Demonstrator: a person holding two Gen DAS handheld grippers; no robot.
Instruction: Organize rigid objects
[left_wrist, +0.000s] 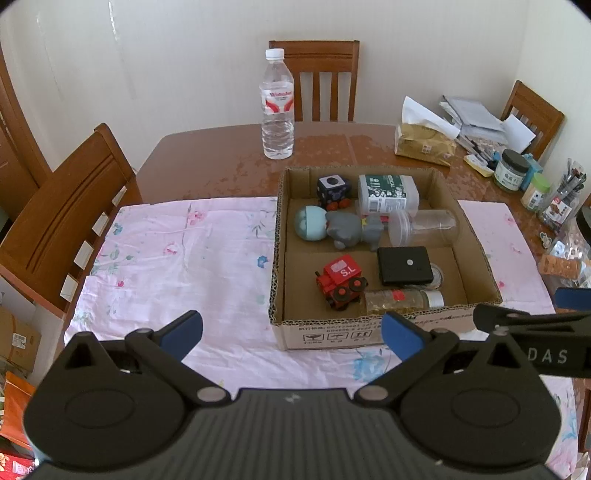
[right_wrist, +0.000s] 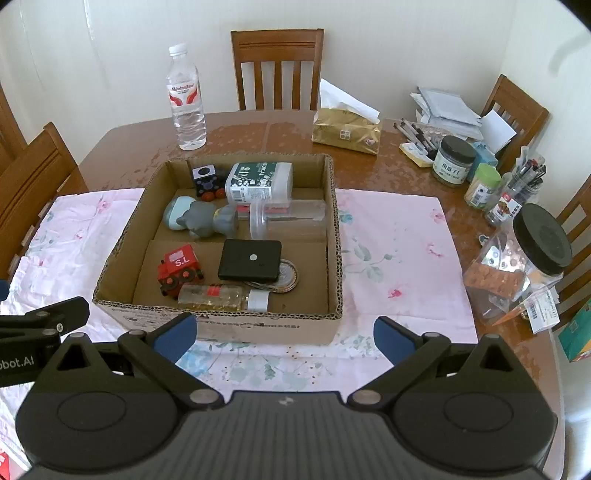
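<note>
- Your left gripper (left_wrist: 291, 334) and right gripper (right_wrist: 284, 338) both hung empty, fingers spread apart.
- The cardboard box (right_wrist: 229, 328), just ahead of your right gripper, held the rigid objects.
- The water bottle (right_wrist: 186, 99), standing far beyond it, looked light, smooth and slippery; you would grip its ribbed midsection.

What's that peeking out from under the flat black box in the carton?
Under the flat black box lies a round, coin-like disc; only its right edge shows. The rest is covered, so I cannot tell what it is.
</note>
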